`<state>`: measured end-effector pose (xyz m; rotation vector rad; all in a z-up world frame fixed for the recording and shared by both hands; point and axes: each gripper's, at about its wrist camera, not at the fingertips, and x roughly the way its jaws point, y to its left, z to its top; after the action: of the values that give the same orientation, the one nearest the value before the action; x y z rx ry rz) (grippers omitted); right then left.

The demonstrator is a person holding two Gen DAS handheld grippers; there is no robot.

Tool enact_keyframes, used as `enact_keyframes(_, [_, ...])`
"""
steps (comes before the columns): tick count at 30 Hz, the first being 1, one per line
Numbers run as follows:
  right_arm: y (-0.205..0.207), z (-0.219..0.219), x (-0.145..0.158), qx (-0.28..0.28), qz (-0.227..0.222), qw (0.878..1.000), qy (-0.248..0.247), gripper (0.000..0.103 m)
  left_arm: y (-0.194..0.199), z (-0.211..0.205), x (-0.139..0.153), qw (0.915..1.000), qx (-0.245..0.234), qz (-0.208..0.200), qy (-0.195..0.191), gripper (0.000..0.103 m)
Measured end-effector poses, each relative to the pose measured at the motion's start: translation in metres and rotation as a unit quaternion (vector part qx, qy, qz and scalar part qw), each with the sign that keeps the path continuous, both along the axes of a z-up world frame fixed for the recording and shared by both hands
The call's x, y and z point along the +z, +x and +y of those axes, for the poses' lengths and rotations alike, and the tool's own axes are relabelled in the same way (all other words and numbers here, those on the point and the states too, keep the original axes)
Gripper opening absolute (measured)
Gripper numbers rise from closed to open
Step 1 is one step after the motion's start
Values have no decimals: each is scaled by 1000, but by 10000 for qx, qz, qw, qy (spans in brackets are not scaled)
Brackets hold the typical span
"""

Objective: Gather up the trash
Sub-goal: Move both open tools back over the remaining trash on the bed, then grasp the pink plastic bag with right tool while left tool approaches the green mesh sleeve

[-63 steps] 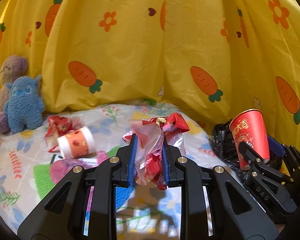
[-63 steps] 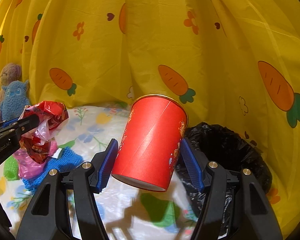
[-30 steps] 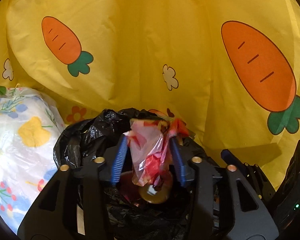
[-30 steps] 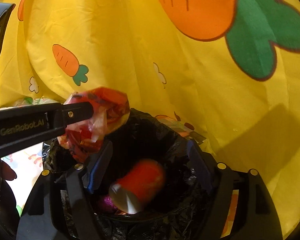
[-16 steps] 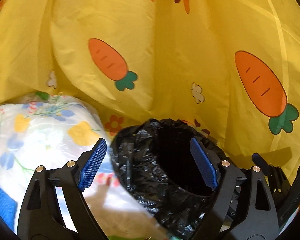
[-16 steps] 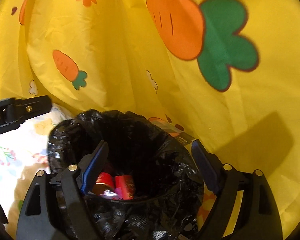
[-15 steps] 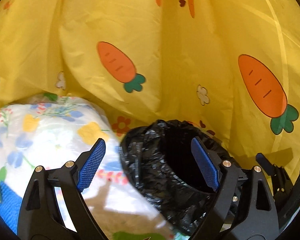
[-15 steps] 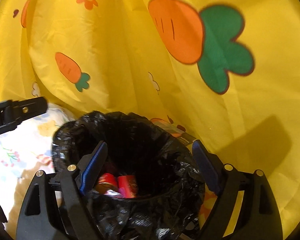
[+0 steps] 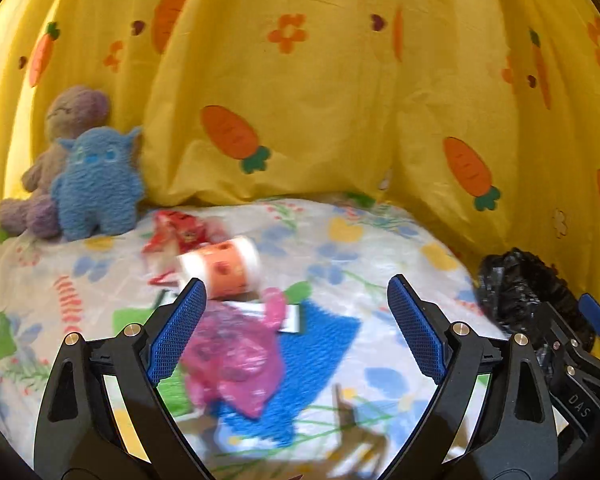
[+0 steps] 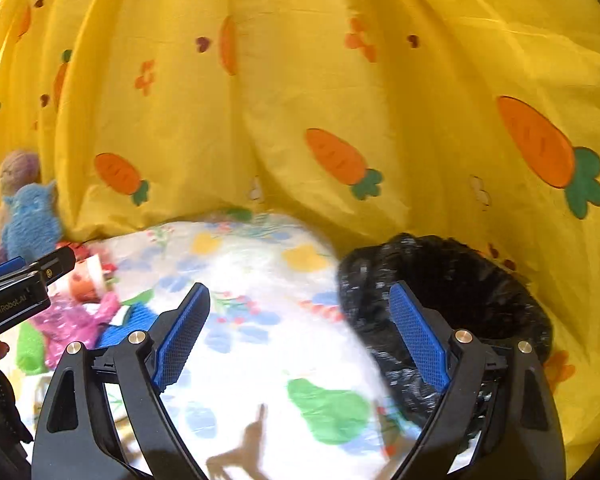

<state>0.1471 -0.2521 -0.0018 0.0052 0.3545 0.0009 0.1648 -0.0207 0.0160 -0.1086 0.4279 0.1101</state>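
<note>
On floral bedsheet, pink bag, carrot-print yellow curtain behind

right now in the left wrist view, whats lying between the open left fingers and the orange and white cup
A crumpled pink plastic bag lies there on a blue knitted cloth, just ahead of the empty left gripper; the orange and white cup lies on its side beyond it. The left wrist view shows this.
</note>
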Motion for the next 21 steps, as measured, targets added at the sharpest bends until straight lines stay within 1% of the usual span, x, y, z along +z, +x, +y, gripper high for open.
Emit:
enact_keyframes(3, [1, 45, -3, 590, 80, 9982, -88, 88, -17, 42, -7, 9969, 754, 20, 223, 90])
enact_keyframes(5, [1, 75, -7, 928, 114, 9954, -191, 88, -23, 67, -12, 9933, 1107, 96, 317, 90])
enact_keyframes(8, [0, 116, -12, 1425, 245, 9892, -237, 88, -31, 98, -18, 9893, 1439, 161, 193, 90])
enact_keyframes(10, [1, 136, -18, 1658, 388, 9851, -251, 88, -33, 111, -20, 9877, 1547, 191, 157, 90])
enact_keyframes(13, [8, 160, -25, 1850, 553, 9805, -368, 88, -34, 125, -24, 9867, 1609, 231, 47, 91])
enact_keyframes(21, [24, 191, -36, 2122, 852, 9723, -485, 87, -28, 140, -33, 9834, 1781, 340, -8, 91])
